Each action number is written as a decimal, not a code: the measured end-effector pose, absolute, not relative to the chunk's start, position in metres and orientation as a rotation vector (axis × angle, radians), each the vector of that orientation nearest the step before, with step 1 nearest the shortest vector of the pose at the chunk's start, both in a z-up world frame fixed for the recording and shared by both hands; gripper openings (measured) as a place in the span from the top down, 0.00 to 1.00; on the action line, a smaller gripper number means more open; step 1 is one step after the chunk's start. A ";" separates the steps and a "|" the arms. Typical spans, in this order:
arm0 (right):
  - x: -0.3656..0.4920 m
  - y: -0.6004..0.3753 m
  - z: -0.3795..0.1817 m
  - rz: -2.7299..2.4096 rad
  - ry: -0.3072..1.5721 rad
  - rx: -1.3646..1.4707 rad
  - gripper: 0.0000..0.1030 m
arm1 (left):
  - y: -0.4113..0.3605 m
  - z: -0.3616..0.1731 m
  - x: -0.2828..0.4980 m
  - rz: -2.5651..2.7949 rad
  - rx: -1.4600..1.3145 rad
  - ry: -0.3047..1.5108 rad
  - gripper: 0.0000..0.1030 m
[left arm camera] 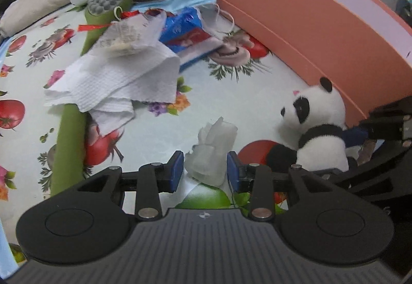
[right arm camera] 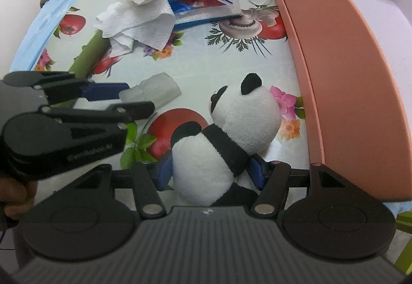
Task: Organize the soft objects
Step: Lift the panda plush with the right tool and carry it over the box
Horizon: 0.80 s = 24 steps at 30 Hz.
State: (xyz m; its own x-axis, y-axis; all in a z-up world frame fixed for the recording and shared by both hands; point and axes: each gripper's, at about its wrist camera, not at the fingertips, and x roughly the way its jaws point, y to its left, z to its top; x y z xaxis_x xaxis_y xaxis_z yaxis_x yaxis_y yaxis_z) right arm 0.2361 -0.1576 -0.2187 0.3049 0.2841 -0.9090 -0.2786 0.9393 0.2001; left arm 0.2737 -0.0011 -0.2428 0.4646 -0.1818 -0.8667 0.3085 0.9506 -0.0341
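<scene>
Gripping panda [right arm camera: 221, 144] beside box [right arm camera: 342, 93]

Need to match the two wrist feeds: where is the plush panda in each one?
Left wrist view: plush panda at right of centre, against the orange box, with the right tool on it.
Right wrist view: plush panda at lower centre, between the right tool's blue pads.
Shared landmark: the orange box.

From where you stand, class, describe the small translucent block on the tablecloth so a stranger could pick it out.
Start at the orange box. Beside its wall sits the panda toy; the translucent block lies just left of it. Unlike its neighbours, it is milky, see-through and unprinted.
</scene>
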 end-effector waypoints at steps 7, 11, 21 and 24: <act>0.237 -0.156 -0.216 0.378 1.197 0.005 0.39 | 0.001 -0.238 0.268 -0.273 0.096 1.020 0.74; 0.232 -0.157 -0.207 0.381 1.172 0.004 0.39 | 0.006 -0.225 0.258 -0.226 0.051 0.995 0.76; 0.207 -0.163 -0.153 0.388 1.039 0.010 0.39 | 0.021 -0.156 0.206 -0.109 -0.079 0.879 0.77; 0.194 -0.162 -0.134 0.395 0.988 0.015 0.39 | 0.027 -0.129 0.186 -0.083 -0.120 0.825 0.77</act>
State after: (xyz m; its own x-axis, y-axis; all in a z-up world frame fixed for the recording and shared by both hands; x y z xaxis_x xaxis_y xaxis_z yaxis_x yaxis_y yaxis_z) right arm 0.1939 -0.1625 -0.1338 0.4854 0.3307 -0.8094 -0.3176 0.9292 0.1892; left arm 0.1863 0.0271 -0.1291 0.6759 -0.1206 -0.7270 0.0272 0.9899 -0.1390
